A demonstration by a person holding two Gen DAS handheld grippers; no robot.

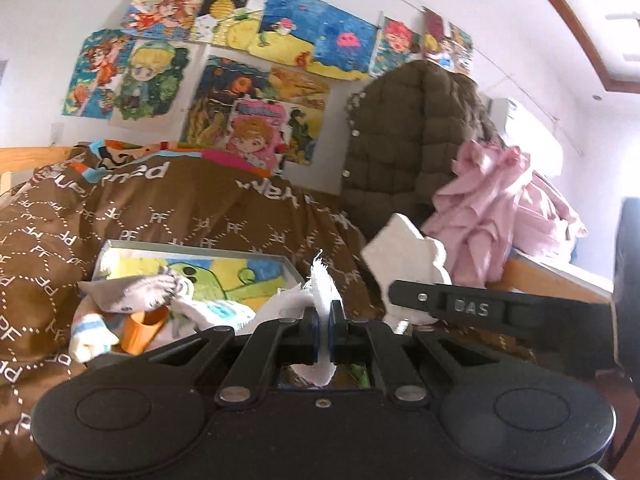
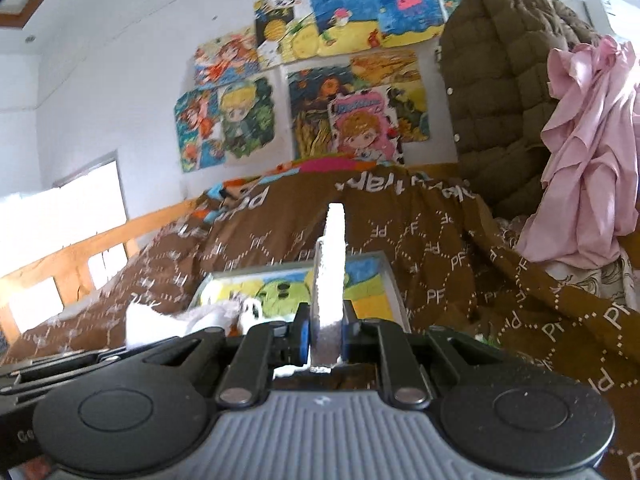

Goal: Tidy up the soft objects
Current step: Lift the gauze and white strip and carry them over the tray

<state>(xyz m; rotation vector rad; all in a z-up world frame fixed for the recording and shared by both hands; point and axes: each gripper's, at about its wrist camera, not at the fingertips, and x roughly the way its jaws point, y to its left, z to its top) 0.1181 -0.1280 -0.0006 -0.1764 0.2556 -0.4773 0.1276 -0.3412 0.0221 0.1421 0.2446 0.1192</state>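
A shallow grey box (image 1: pixel 192 251) lined with a bright drawing lies on the bed. In it are a patterned grey sock (image 1: pixel 132 288), a white sock with blue stripes (image 1: pixel 90 332), an orange cup (image 1: pixel 144 330) and more white fabric (image 1: pixel 216 312). My left gripper (image 1: pixel 323 320) is shut on a frayed white cloth (image 1: pixel 322 280), held above the box's near edge. My right gripper (image 2: pixel 326 320) is shut on a flat white foam shape (image 2: pixel 331 264), seen edge-on over the box (image 2: pixel 390 280). In the left wrist view that foam shape (image 1: pixel 404 256) is lobed and is held up to the right.
A brown duvet printed with "PF" (image 1: pixel 168 216) covers the bed. An olive puffer jacket (image 1: pixel 404 140) and a pink garment (image 1: pixel 492 208) hang at the right. A wooden bed rail (image 2: pixel 80 252) runs along the left. Drawings (image 1: pixel 256 40) cover the white wall.
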